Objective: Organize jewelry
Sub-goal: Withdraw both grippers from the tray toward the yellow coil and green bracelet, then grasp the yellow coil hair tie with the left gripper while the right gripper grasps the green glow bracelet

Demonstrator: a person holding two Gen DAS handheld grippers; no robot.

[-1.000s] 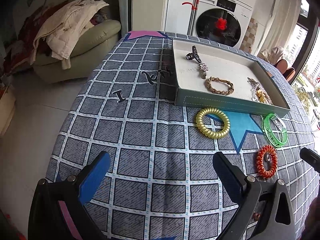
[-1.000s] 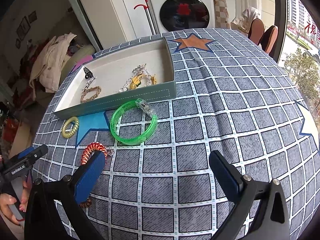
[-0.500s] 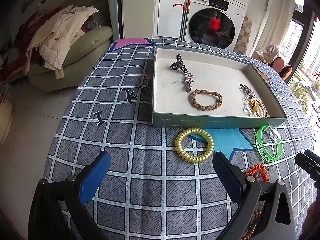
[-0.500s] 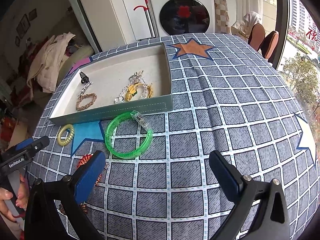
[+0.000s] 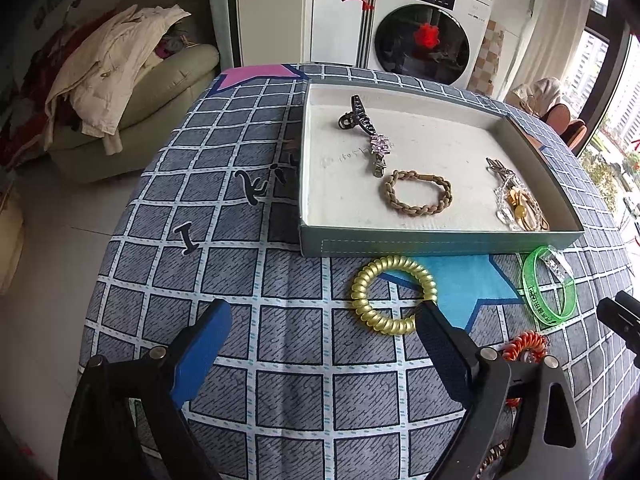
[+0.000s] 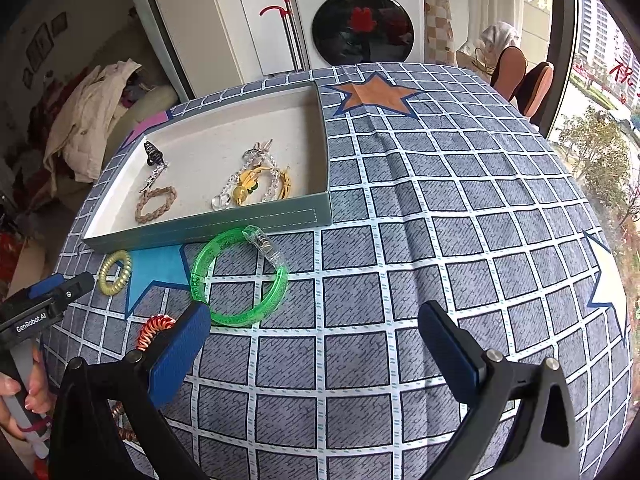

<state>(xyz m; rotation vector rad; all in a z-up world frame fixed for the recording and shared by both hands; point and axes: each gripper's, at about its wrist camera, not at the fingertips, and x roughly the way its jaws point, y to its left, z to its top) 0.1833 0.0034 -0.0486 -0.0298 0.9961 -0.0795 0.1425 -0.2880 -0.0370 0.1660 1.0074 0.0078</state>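
A shallow grey-green tray (image 5: 440,242) (image 6: 208,229) on the checked tablecloth holds a dark hair claw (image 5: 358,114), a jewelled clip (image 5: 379,148), a braided brown band (image 5: 418,199) and a bead-and-yellow tangle (image 5: 518,204) (image 6: 250,186). In front of the tray lie a gold coil tie (image 5: 394,295) (image 6: 115,267), a green bangle (image 5: 550,292) (image 6: 240,276) and an orange coil tie (image 5: 526,346) (image 6: 154,330). My left gripper (image 5: 322,334) is open above the cloth, its right finger beside the gold coil. My right gripper (image 6: 314,338) is open, the green bangle just ahead of its left finger.
A washing machine (image 5: 424,40) stands beyond the table's far edge. A sofa with clothes (image 5: 120,92) is at the left, chairs (image 6: 520,76) at the right. The cloth right of the tray (image 6: 460,200) bears only star patches.
Both grippers have moved forward toward the tray. The gold coil now sits close to the left gripper's right finger, and the green bangle is nearer the right gripper's left finger.
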